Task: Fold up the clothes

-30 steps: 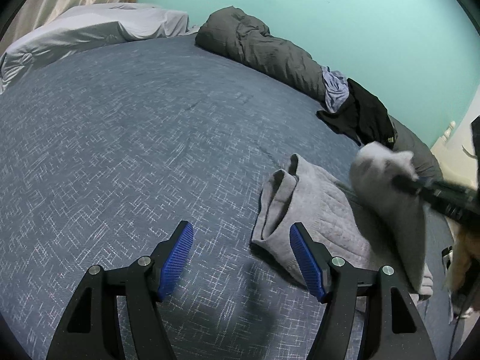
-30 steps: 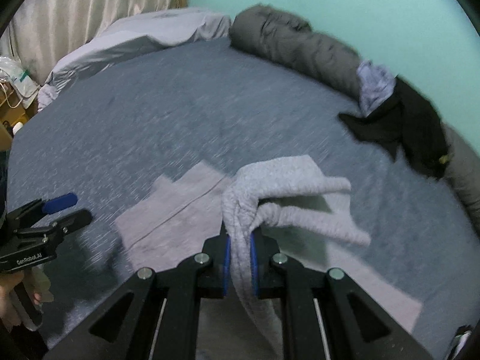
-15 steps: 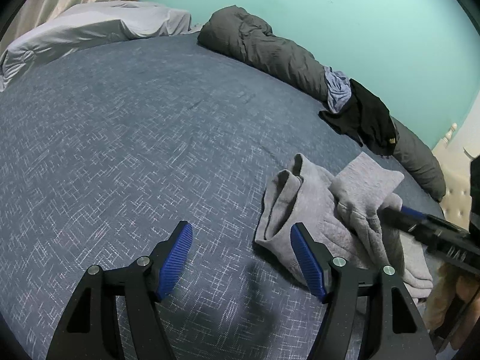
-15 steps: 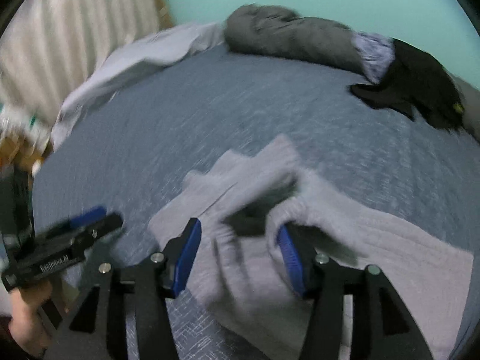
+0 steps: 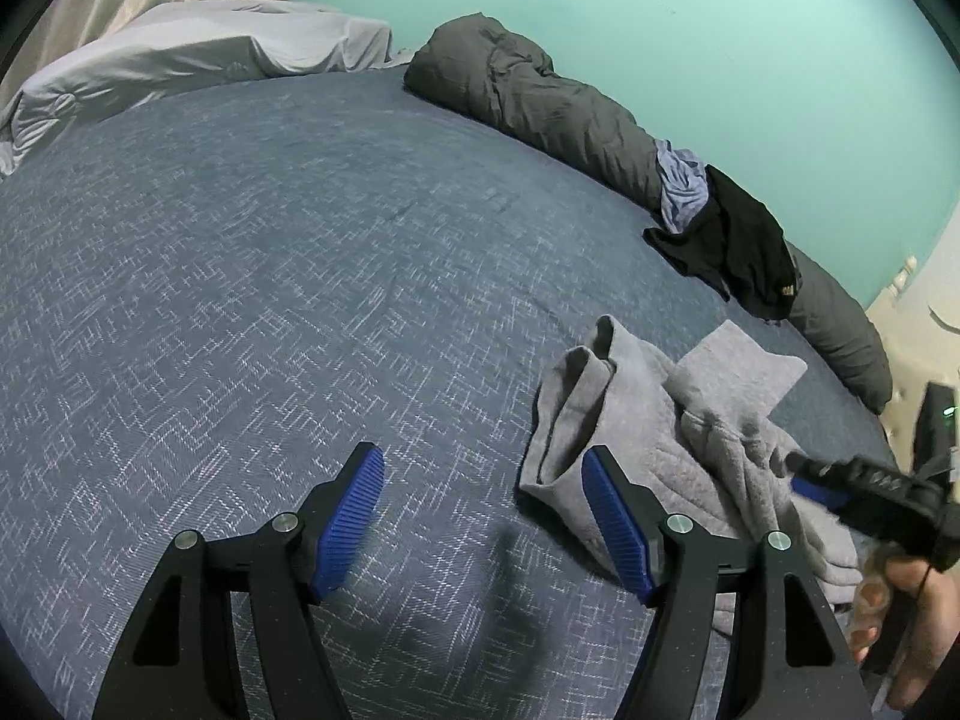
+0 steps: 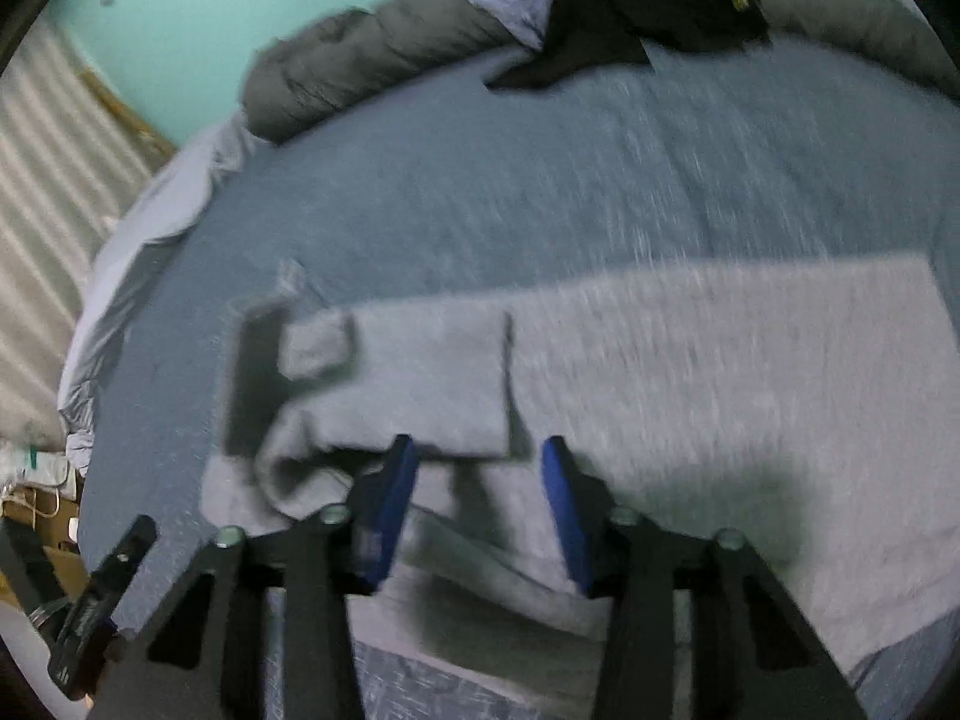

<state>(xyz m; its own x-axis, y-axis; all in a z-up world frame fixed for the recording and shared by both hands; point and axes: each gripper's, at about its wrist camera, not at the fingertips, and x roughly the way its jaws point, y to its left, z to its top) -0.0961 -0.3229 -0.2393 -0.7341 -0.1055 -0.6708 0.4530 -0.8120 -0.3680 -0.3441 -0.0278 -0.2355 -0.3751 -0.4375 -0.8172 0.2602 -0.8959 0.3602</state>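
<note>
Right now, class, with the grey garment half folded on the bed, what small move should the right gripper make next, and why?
Probably close the right gripper on the folded edge just ahead of it. Its jaws are closing over the grey garment with cloth below but nothing yet pinched between them. The sleeve already lies folded across the body, while the left gripper hovers open over the bed, so the right seems best placed.

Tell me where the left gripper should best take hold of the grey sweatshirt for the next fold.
Probably the bunched, doubled edge of the grey sweatshirt nearest the left gripper. It stands up off the bed in raised folds, so open jaws could come in low from the bare sheet side and close across that thickness.
</note>
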